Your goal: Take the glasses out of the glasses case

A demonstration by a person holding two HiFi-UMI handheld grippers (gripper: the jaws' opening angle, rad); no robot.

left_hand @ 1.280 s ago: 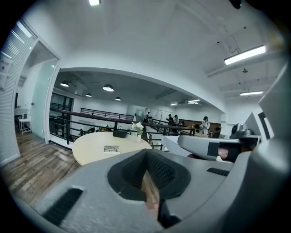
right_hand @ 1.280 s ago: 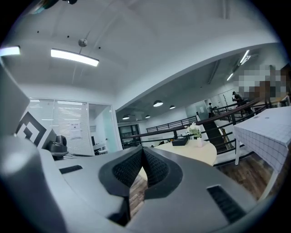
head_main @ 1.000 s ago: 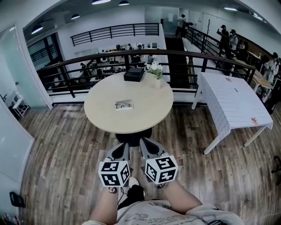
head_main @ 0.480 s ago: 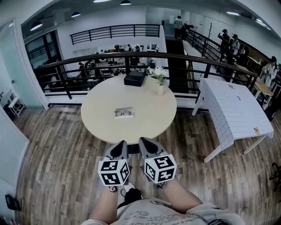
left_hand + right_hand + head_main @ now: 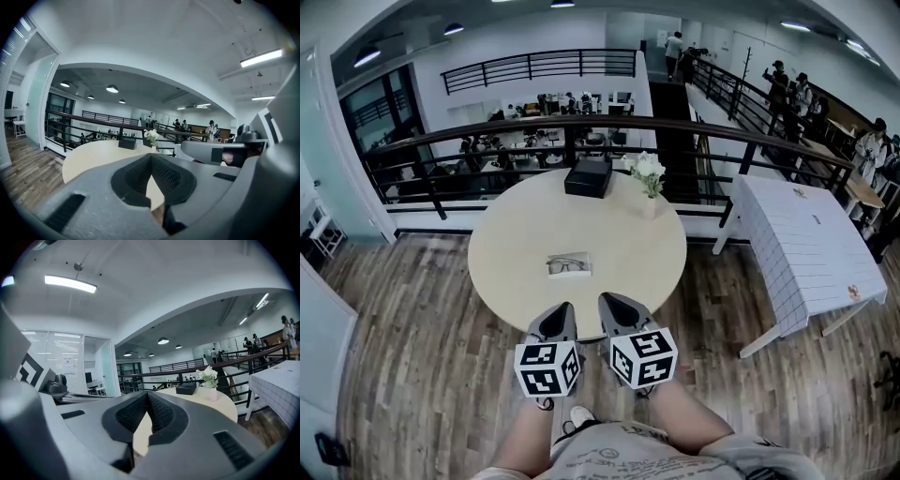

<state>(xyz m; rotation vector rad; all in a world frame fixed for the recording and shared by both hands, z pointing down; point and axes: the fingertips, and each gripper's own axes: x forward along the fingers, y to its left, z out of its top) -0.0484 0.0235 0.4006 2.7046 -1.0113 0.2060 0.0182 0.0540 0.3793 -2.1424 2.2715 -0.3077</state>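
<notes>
in the head view the glasses case (image 5: 568,265) on the bench (image 5: 516,253) is too small to tell whether it lies open or closed. the bench's near rim is hidden behind the left gripper (image 5: 562,313) and the right gripper (image 5: 611,307). the person's forearms (image 5: 686,422) are cut off by the bottom edge. in both gripper views the gripper's own body hides the case.

- My head camera looks steeply down on the round table (image 5: 525,253) from well back, with the left gripper (image 5: 562,309) and right gripper (image 5: 606,302) low in frame.
- The left gripper view sits low, facing along its jaws across the tabletop.
- The right gripper view does likewise, just beside it.
- All three share the table, the black box (image 5: 587,177) and the white flowers (image 5: 649,170).
</notes>
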